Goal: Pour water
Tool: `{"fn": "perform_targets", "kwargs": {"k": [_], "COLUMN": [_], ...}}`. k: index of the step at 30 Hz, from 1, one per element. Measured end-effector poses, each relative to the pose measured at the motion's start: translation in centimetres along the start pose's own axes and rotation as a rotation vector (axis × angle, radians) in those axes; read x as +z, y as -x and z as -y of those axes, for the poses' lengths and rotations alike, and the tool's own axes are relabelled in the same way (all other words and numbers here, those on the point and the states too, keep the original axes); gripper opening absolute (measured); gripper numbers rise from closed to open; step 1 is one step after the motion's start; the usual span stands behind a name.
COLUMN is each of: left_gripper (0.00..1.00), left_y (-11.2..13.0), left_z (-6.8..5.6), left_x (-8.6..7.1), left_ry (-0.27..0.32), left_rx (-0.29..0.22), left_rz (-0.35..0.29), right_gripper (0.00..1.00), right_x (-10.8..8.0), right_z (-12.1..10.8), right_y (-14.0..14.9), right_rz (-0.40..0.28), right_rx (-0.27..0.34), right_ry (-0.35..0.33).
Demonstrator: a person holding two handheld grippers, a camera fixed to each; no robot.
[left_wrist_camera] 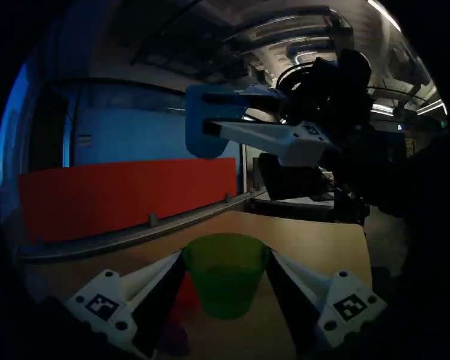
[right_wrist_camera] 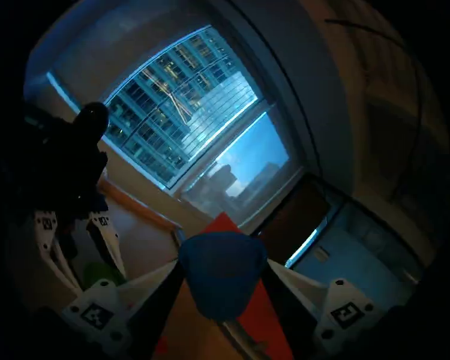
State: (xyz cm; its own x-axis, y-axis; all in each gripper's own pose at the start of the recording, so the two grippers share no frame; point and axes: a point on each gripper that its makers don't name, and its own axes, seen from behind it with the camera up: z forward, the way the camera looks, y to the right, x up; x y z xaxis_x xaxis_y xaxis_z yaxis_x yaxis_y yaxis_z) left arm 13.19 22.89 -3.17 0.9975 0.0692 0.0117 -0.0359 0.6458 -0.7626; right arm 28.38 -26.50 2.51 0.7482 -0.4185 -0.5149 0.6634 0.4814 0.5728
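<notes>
here, the left gripper (left_wrist_camera: 225, 259) is clamping its jaws on a translucent green plastic cup (left_wrist_camera: 225, 288) over the pale wooden table (left_wrist_camera: 321, 240); the right gripper (right_wrist_camera: 223, 265) is pinching a blue plastic cup (right_wrist_camera: 222, 288) tipped sideways, higher up; contents unclear.

The left gripper (left_wrist_camera: 225, 257) has two white, wedge-shaped fingers (left_wrist_camera: 138, 288) lined with black pads (left_wrist_camera: 165, 300); each finger carries a square black-and-white marker (left_wrist_camera: 102, 306) with dark screw holes (left_wrist_camera: 122, 325) at its corners; the right gripper (right_wrist_camera: 224, 265) is built alike, with white fingers, black pads and matching markers; behind its fingers sits a bulky black body (left_wrist_camera: 339, 90).
</notes>
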Motion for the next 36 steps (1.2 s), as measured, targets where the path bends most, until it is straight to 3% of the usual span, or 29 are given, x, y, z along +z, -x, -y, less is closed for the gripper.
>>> {"fn": "perform_targets", "kwargs": {"k": [9, 14, 17, 36], "left_gripper": [0.88, 0.88, 0.88, 0.88], "left_y": [-0.3, -0.4, -0.5, -0.9], "left_z": [0.2, 0.2, 0.2, 0.9], "left_x": [0.0, -0.1, -0.1, -0.6], "left_ry": [-0.007, -0.009, -0.01, -0.022], "left_rx": [0.006, 0.013, 0.014, 0.017], "left_rz": [0.0, 0.0, 0.0, -0.002], "right_gripper": [0.89, 0.89, 0.89, 0.9], "right_x": [-0.6, -0.8, -0.9, -2.8], "right_z": [0.9, 1.5, 1.5, 1.9], "right_y": [-0.7, -0.6, -0.5, 2.1], "right_rz": [0.008, 0.022, 0.031, 0.085], "right_rx": [0.345, 0.496, 0.55, 0.579], "right_ry": [-0.036, -0.058, -0.068, -0.061]}}
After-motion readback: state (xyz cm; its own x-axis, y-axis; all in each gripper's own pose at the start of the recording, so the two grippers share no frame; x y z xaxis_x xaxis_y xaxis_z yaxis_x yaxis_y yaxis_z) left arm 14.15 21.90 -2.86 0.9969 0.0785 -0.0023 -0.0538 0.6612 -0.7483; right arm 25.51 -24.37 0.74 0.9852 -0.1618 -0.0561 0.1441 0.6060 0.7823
